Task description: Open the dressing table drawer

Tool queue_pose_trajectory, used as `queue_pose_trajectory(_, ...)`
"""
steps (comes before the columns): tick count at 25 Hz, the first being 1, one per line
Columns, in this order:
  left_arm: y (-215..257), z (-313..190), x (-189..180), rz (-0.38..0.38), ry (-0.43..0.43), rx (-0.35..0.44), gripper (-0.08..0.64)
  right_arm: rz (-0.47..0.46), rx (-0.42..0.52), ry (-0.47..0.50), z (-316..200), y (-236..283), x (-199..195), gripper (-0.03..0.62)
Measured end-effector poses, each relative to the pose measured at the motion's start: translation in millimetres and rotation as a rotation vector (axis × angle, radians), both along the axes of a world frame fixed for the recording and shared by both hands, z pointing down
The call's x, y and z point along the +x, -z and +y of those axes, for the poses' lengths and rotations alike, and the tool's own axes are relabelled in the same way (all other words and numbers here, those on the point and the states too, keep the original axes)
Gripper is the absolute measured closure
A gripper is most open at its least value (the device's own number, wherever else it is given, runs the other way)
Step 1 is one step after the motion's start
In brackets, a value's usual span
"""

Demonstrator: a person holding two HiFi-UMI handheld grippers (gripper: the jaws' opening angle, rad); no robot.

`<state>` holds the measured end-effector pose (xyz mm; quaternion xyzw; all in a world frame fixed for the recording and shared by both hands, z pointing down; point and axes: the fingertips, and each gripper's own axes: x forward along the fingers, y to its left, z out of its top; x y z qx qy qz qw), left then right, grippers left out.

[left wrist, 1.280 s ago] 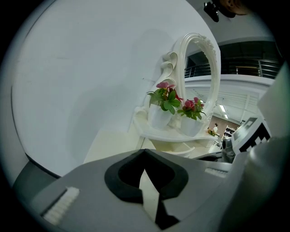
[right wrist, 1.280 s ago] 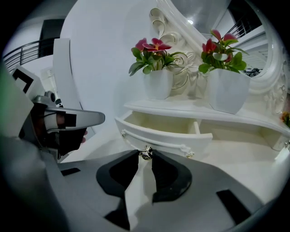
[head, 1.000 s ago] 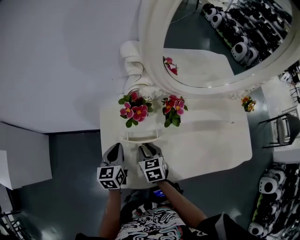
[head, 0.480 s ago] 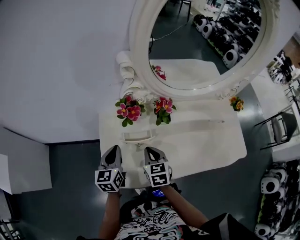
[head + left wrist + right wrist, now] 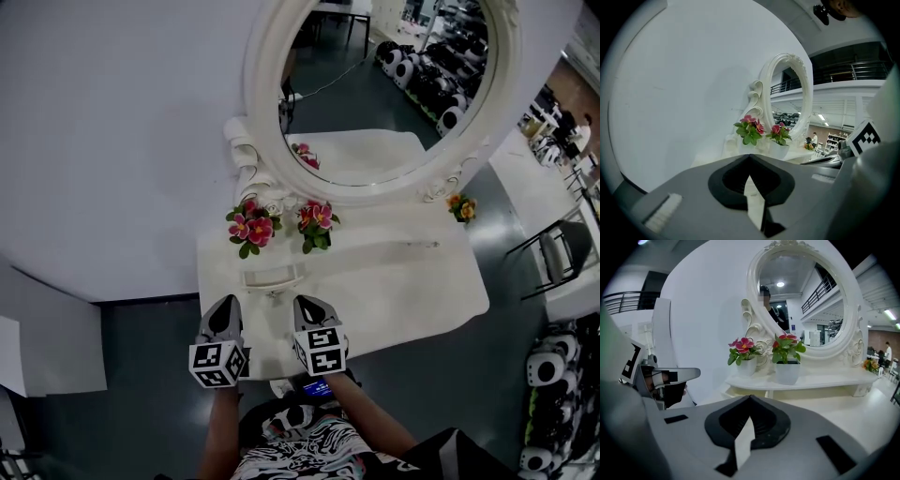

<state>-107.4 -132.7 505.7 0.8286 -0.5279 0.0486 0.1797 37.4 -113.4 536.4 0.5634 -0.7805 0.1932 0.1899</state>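
The white dressing table (image 5: 403,281) stands against the wall under a big oval mirror (image 5: 375,84). Its front face, and any drawer in it, is hidden below the top in every view. My left gripper (image 5: 223,305) and right gripper (image 5: 307,305) hover side by side over the table's near left edge, both shut and empty. In the left gripper view the left gripper (image 5: 749,157) has its jaw tips touching. In the right gripper view the right gripper (image 5: 750,398) points at a low raised shelf (image 5: 811,380).
Two pots of pink flowers (image 5: 246,228) (image 5: 315,220) stand on the raised shelf (image 5: 272,278), with a small orange posy (image 5: 459,206) at the mirror's right foot. A chair (image 5: 562,258) and white machines (image 5: 539,366) stand right of the table. A white panel (image 5: 52,347) lies at the left.
Both grippers have risen and drawn back from the raised shelf, spreading a little apart. The right gripper's jaws, parted a second ago, are now together.
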Motion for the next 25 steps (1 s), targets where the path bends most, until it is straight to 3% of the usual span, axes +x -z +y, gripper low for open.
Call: queue_pose_trajectory(25,-12,1,0,-0.012,0.003,-0.023,0.558,-0.004,-0.010,0.002,0,-3,5,0.591)
